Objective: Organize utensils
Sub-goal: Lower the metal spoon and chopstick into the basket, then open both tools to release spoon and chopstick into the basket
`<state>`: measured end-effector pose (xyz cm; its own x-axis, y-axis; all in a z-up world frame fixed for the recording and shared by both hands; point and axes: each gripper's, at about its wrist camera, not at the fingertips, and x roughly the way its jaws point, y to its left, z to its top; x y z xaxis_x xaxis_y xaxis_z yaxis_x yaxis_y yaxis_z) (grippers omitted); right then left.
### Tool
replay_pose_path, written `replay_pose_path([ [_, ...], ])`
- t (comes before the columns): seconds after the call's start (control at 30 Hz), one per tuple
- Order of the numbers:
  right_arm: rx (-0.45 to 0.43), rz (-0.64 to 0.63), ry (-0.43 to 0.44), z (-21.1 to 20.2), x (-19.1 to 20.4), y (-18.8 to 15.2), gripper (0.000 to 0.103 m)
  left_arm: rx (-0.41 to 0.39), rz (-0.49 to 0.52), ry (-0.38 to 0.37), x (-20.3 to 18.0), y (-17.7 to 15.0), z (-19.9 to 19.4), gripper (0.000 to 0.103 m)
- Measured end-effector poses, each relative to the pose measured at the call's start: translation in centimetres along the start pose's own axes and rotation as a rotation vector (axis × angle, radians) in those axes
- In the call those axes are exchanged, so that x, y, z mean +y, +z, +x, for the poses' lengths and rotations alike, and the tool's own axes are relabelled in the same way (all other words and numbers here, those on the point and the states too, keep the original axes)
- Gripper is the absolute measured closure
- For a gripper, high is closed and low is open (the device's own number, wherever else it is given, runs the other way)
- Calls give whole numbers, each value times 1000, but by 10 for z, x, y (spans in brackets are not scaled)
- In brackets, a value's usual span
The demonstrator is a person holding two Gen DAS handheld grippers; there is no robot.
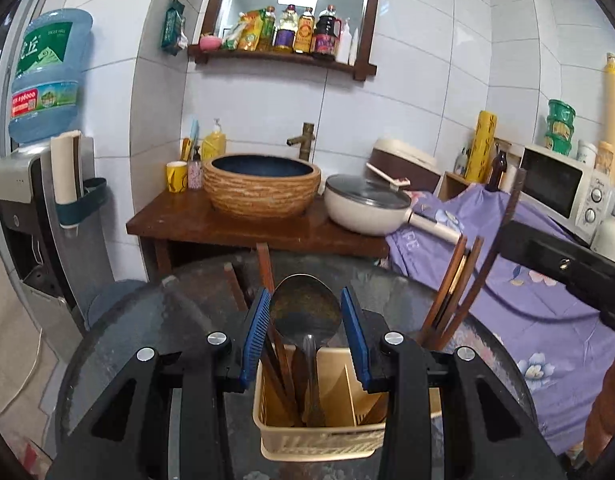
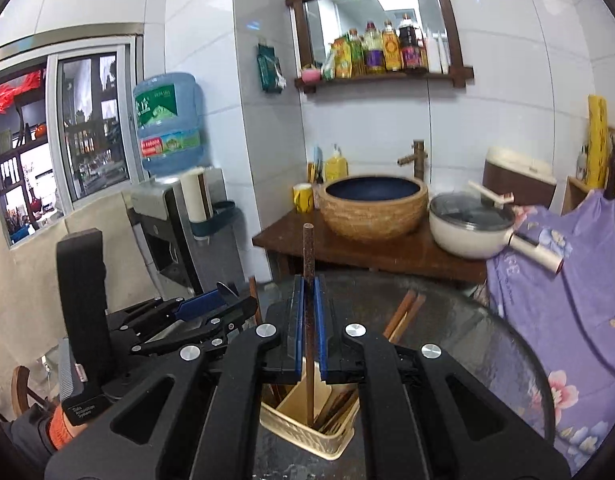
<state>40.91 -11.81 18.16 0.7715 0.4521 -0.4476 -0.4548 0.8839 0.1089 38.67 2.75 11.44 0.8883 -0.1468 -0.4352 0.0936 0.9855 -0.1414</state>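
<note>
A cream plastic utensil basket (image 1: 315, 436) stands on the dark round table (image 1: 147, 320). A metal spoon (image 1: 305, 306) stands bowl-up in its left compartment beside several brown chopsticks (image 1: 277, 360). My left gripper (image 1: 305, 308) is open, its blue pads on either side of the spoon bowl, apart from it. More chopsticks (image 1: 451, 292) lean in the right compartment. In the right wrist view my right gripper (image 2: 309, 284) is shut on one brown chopstick (image 2: 308, 248), held upright with its lower end inside the basket (image 2: 307, 428). The left gripper also shows in the right wrist view (image 2: 223, 300).
A wooden counter (image 1: 227, 228) behind the table carries a woven basin (image 1: 263, 184), a tap and a lidded white pan (image 1: 367, 204). A water dispenser (image 1: 39, 184) stands at left. Purple floral cloth (image 1: 519, 292) and a microwave (image 1: 563, 188) are at right.
</note>
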Motion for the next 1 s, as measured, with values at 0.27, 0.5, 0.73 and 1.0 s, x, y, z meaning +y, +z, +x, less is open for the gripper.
replay_pose_path([
  [0.27,63,-2,-20,26,-6,-37,97,46,33,14,-1,-26,12,67],
  [0.5,46,5,-43,25,-16,-40,97,88,53,24,0,-41,23,67],
  [0.73,35,23,-64,23,-23,-43,97,100,83,28,-5,-48,26,66],
  [1.0,37,12,-70,21,-25,-44,96,56,92,26,-8,-45,8,46],
])
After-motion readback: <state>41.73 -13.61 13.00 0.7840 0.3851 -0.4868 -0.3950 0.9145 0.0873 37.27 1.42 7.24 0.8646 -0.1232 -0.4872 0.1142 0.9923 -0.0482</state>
